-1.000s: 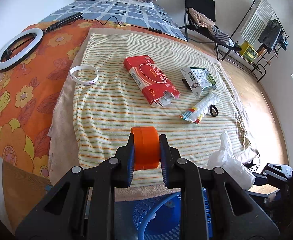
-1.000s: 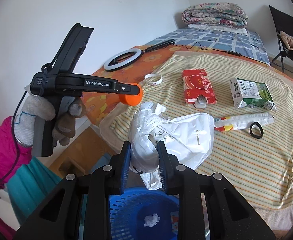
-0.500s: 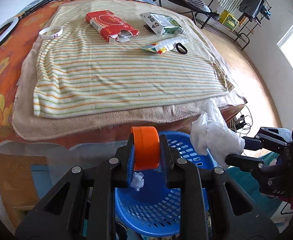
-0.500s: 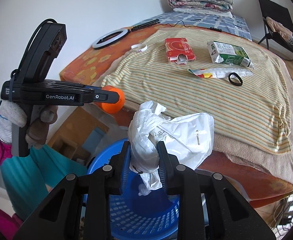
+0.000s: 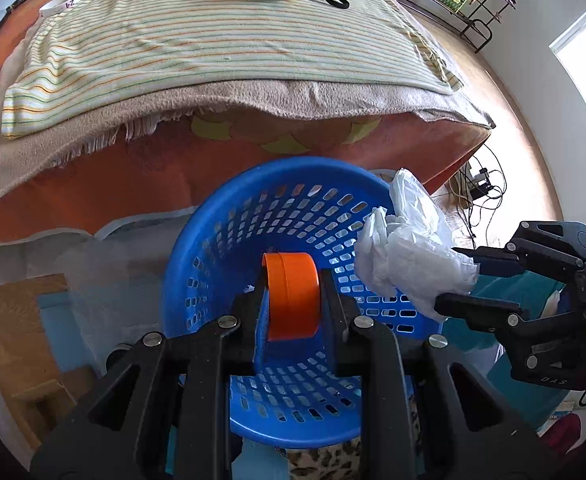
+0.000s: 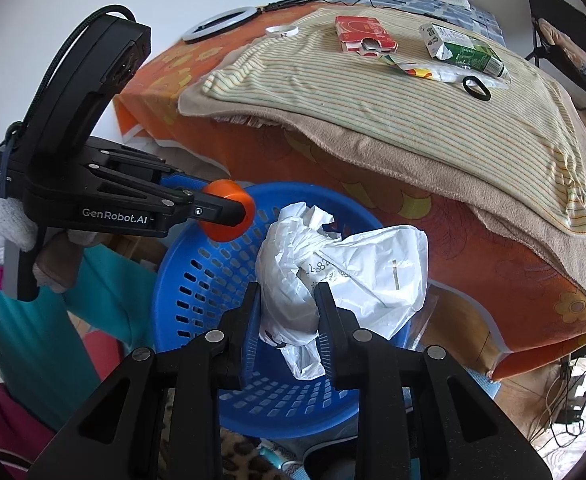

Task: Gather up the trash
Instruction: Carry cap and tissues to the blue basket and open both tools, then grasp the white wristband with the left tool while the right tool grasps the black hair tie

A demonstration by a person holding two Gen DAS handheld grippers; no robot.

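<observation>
My left gripper (image 5: 293, 300) is shut on an orange round lid (image 5: 292, 294) and holds it over the blue perforated basket (image 5: 221, 216); it also shows in the right wrist view (image 6: 229, 212). My right gripper (image 6: 287, 312) is shut on a crumpled white plastic bag (image 6: 345, 268), held above the basket (image 6: 197, 280) near its right rim; the bag also shows in the left wrist view (image 5: 413, 248). On the striped blanket lie a red carton (image 6: 363, 34), a green carton (image 6: 463, 50) and a colourful wrapper (image 6: 417, 70).
The bed edge with beige towel (image 5: 213, 108) overhangs just behind the basket. A black hair tie (image 6: 476, 88), a white wristband (image 6: 281, 32) and a ring light (image 6: 221, 24) lie on the bed. Cables (image 5: 481, 184) lie on the floor at right.
Both grippers have come down from above the bed to over the blue basket, still holding the lid and the bag.
</observation>
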